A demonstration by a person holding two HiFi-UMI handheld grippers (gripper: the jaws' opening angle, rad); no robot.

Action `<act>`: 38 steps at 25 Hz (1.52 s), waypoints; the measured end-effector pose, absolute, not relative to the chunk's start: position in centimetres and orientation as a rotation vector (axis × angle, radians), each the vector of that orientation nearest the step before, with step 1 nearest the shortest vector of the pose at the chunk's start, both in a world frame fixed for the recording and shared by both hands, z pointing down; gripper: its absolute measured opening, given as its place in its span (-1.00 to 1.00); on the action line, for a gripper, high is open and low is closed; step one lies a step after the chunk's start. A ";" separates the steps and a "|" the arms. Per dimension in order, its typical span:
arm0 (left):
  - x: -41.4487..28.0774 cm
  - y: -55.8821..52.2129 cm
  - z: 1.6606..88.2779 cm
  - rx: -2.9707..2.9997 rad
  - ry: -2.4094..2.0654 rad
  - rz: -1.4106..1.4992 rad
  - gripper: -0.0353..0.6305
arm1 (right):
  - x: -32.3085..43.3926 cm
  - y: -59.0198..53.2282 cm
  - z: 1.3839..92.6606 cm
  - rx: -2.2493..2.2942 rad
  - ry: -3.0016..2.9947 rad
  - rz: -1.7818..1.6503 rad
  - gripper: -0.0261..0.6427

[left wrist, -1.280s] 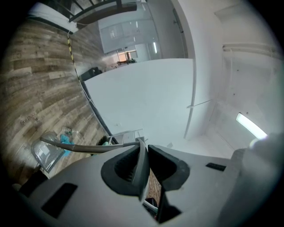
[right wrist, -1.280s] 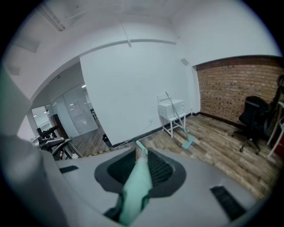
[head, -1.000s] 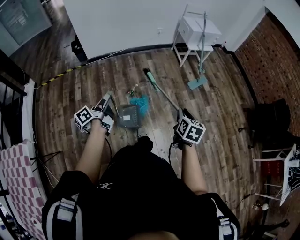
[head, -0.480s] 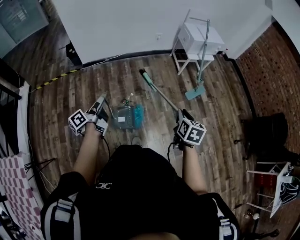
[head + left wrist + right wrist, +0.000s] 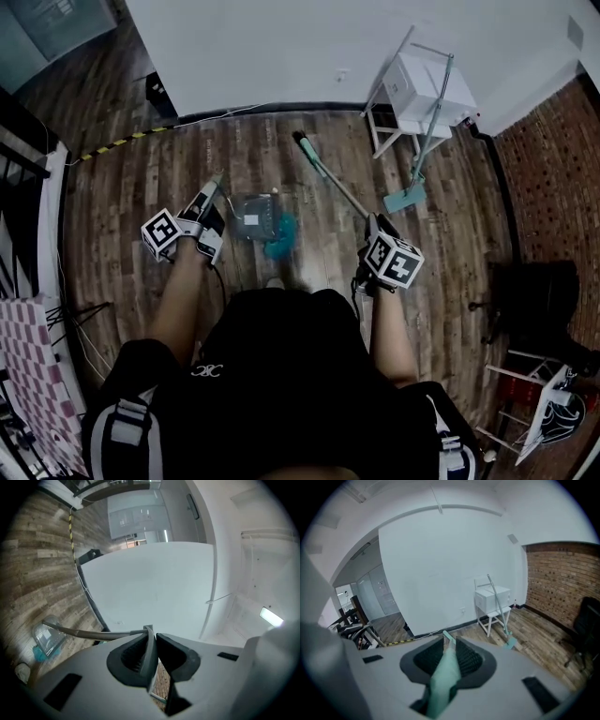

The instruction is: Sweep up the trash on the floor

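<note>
Two handles between fingers [image 5: 471, 660]: broom handle [image 5: 443, 677] right, dustpan handle [image 5: 93, 633] left.

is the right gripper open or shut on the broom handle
Shut: the right gripper's jaws press both sides of the green broom handle in its own view.

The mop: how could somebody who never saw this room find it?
Look along the white wall to the small white table near the brick wall. The mop leans on it, flat pale head on the floor; unlike the green broom, no claw holds it.
</note>
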State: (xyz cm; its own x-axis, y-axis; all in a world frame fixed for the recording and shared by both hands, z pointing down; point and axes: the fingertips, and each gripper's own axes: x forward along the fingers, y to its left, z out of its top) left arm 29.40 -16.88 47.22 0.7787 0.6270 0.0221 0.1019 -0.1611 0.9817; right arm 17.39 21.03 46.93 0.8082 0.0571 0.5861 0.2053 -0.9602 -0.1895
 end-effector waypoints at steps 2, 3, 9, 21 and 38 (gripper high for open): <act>30.2 -17.0 47.2 1.692 0.556 0.497 -0.71 | 19.1 21.3 47.1 -2.752 -0.175 -0.891 -0.65; 30.6 -17.2 47.2 1.689 0.541 0.488 -0.71 | 20.0 21.3 47.2 -2.753 -0.160 -0.895 -0.65; 32.0 -17.9 48.1 1.720 0.441 0.444 -0.71 | 26.4 21.9 48.5 -2.809 -0.051 -0.963 -0.76; 31.6 -16.5 49.0 1.777 0.080 0.272 -0.71 | 39.7 22.1 53.4 -2.816 0.441 -1.197 -0.78; 20.1 -12.1 51.4 1.700 -0.475 -0.184 -0.71 | 55.3 12.3 59.7 -2.947 1.400 -1.349 -0.78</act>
